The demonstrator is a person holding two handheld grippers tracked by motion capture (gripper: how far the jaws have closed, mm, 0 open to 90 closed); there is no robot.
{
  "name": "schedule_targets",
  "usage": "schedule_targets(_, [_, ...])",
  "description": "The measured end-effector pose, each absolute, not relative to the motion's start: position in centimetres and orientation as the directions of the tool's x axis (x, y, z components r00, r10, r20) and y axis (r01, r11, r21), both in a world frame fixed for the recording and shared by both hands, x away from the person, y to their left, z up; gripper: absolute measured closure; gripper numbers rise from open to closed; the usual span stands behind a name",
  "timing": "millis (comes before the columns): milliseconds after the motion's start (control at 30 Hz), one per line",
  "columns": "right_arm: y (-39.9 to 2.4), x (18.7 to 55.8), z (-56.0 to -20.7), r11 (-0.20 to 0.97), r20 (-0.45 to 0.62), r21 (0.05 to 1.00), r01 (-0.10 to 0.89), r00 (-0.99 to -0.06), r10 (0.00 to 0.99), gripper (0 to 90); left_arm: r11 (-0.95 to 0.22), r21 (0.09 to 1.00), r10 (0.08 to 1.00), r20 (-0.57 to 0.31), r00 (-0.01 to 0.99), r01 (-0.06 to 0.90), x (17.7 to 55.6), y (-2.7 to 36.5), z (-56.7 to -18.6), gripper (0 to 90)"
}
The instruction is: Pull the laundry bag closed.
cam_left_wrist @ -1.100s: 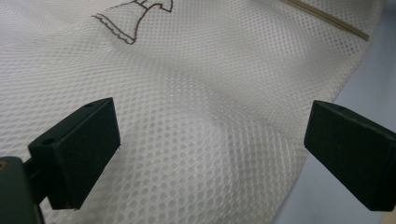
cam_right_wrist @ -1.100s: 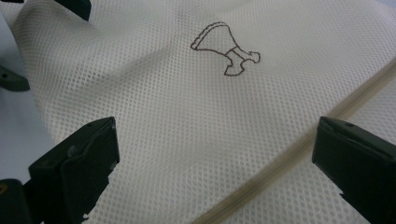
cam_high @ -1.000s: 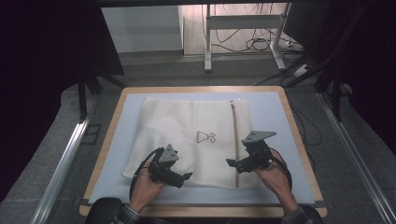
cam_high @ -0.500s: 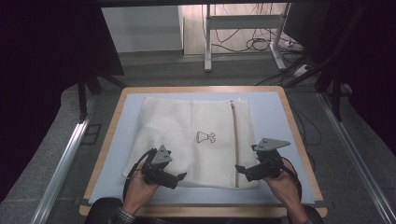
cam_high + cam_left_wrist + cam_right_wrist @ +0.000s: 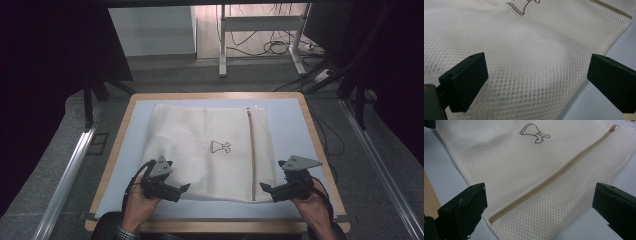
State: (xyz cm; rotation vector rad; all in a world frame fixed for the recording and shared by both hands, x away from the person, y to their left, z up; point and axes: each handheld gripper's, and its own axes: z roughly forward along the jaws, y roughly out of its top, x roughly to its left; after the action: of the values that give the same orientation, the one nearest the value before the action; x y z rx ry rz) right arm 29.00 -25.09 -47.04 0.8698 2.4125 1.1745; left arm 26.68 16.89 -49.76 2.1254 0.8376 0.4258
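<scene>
My jaws wait wide apart at the bag's near edge.
The cream mesh bag has tiny holes, a tan zipper, and a little drawing, no words.

Wooden-edged table, pale blue mat on top; cream mesh zip bag flat on mat.

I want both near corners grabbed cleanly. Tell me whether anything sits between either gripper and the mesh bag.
Nothing visible does. The left gripper is open with the mesh bag directly between and ahead of its jaws. The right gripper is open at the bag's near edge, by the zipper end. Only bare blue mat surrounds the bag.
</scene>
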Motion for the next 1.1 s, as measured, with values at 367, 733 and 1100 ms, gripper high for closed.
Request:
schedule_targets(367, [-26.8, 27.8, -47.2, 0.462, -0.017, 0.790, 0.402, -0.740, 0.673, 0.0, -0.471, 0.777, 0.705, 0.046, 0.708, 0.419, 25.4, 17.8, -49.7, 1.9])
schedule_targets(733, [-28.8, 26.6, -47.7, 0.433, 0.005, 0.788, 0.438, -0.707, 0.707, 0.0, -0.472, 0.768, 0.719, 0.051, 0.693, 0.433, 24.6, 18.8, -50.0, 1.8])
schedule_targets(1100, [-29.4, 25.9, -48.5, 0.438, 0.021, 0.762, 0.476, -0.695, 0.719, 0.0, -0.460, 0.764, 0.742, 0.052, 0.668, 0.452, 23.6, 20.2, -50.4, 1.2])
